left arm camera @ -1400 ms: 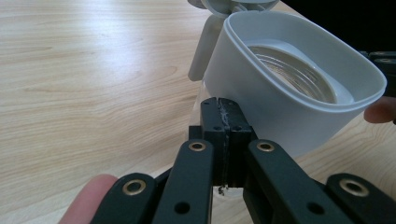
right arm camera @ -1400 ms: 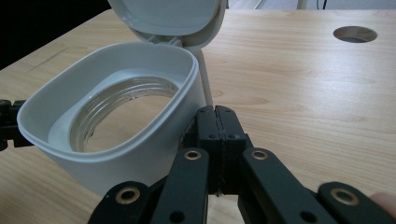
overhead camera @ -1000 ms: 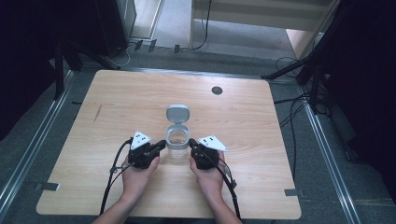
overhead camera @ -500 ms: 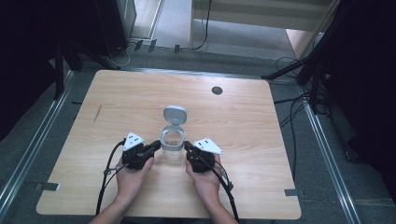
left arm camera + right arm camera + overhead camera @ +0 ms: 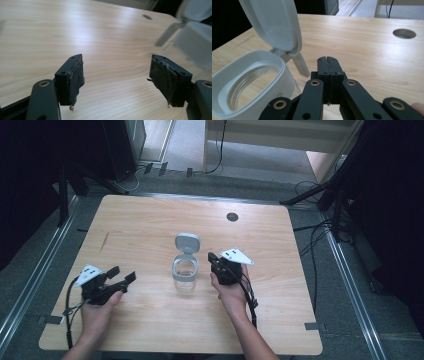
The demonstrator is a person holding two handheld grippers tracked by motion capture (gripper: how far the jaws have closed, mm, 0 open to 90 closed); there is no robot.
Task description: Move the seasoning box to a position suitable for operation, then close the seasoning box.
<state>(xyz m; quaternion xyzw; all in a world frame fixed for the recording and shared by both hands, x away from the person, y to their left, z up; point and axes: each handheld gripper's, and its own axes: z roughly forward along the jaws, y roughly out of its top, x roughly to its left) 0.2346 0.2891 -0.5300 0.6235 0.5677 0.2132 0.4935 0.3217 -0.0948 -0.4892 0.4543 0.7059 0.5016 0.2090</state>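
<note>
Standing mid-table (image 5: pixel 150 235), a lid-up jar (image 5: pixel 184 269) was seen beside the clenched right claw (image 5: pixel 212 258); the left claw (image 5: pixel 122 274), spread wide, was held well apart

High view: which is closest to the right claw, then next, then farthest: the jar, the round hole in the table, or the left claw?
From the right claw:
1. The jar, just to its left, with its lid flipped open.
2. The round hole, farther up the table, a bit to the right.
3. The left claw, far off on the other side of the jar, near the table's left part.
</note>
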